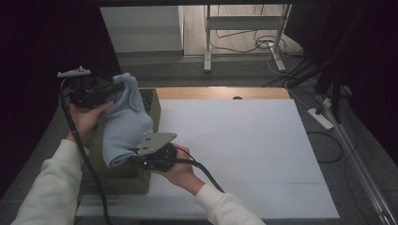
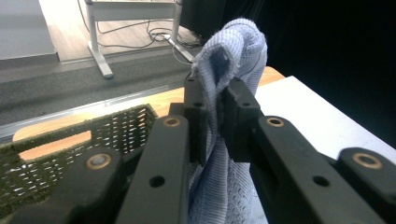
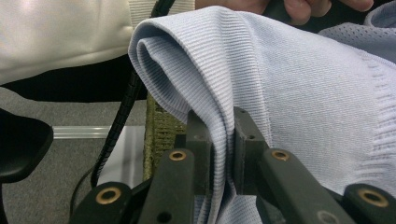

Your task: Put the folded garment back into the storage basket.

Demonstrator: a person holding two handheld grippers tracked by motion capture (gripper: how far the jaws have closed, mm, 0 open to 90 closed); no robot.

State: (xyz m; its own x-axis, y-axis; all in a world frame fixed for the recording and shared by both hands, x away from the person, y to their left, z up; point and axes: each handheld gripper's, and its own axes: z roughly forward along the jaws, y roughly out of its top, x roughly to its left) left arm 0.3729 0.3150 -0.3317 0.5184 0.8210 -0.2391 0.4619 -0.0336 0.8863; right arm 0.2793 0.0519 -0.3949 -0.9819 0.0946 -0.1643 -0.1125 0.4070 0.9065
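The light blue cloth [image 1: 126, 123] hangs in the air over the basket [image 1: 119, 180] at the table's left edge. Its long way runs from far end to near end. L gripper [image 1: 119, 86] pinches the far end tight; R gripper [image 1: 136, 157] pinches the near end tight. Lots of bare white table [image 1: 244, 154] to the right. Can't see what's inside the basket.

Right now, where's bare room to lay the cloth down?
The white board is bare from the basket rightward to its far edge. It's crowded at the left, where both tongs hold the cloth over the basket.
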